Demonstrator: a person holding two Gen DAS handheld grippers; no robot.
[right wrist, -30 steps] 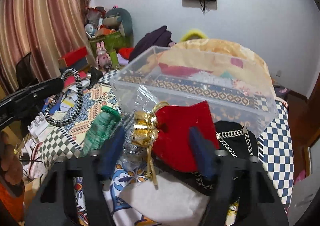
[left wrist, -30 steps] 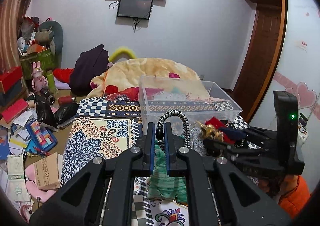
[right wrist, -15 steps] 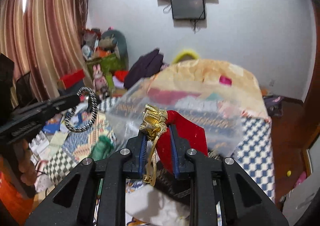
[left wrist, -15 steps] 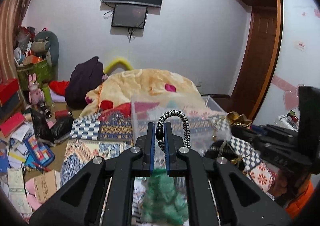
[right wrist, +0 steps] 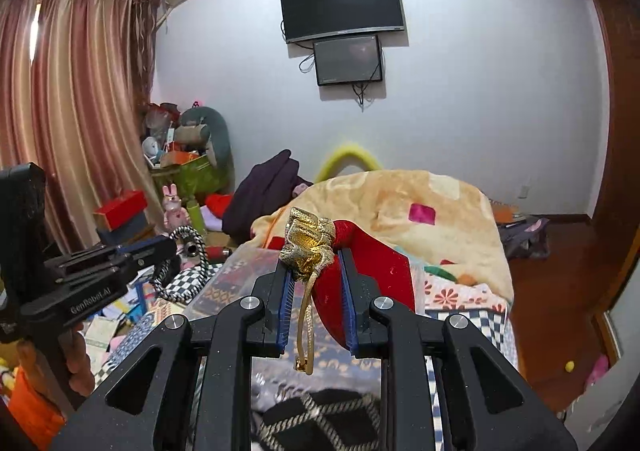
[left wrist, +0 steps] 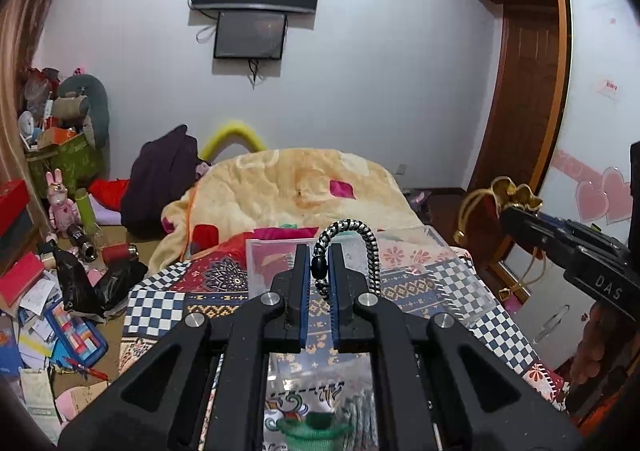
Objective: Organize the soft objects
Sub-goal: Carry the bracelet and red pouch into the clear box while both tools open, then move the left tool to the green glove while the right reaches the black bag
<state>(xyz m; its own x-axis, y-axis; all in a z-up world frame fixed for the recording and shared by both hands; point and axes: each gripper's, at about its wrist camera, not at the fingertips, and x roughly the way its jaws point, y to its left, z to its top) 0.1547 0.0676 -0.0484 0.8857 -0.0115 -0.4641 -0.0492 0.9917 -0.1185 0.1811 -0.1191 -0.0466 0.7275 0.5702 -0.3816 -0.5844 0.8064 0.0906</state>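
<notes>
My left gripper [left wrist: 320,265] is shut on a black-and-white braided cord loop [left wrist: 356,243], held up above the clear plastic bin [left wrist: 420,251] on the patterned bed cover. It also shows in the right wrist view [right wrist: 168,247] with the cord [right wrist: 192,271]. My right gripper [right wrist: 316,275] is shut on a red pouch with a gold tie [right wrist: 360,263], raised over the bin [right wrist: 240,271]. It shows at the right of the left wrist view [left wrist: 516,211]. A green knitted item [left wrist: 312,429] lies below my left gripper.
A patterned checkered cover [left wrist: 160,303] spreads over the bed, with a yellow blanket [left wrist: 288,191] heaped behind the bin. Boxes, toys and papers clutter the floor at left [left wrist: 52,291]. A black bag with a chain [right wrist: 320,419] lies below my right gripper. A wooden door [left wrist: 524,99] stands at right.
Both grippers have risen well above the bed, carrying the cord and the red pouch. The bin now sits lower and farther in both views.
</notes>
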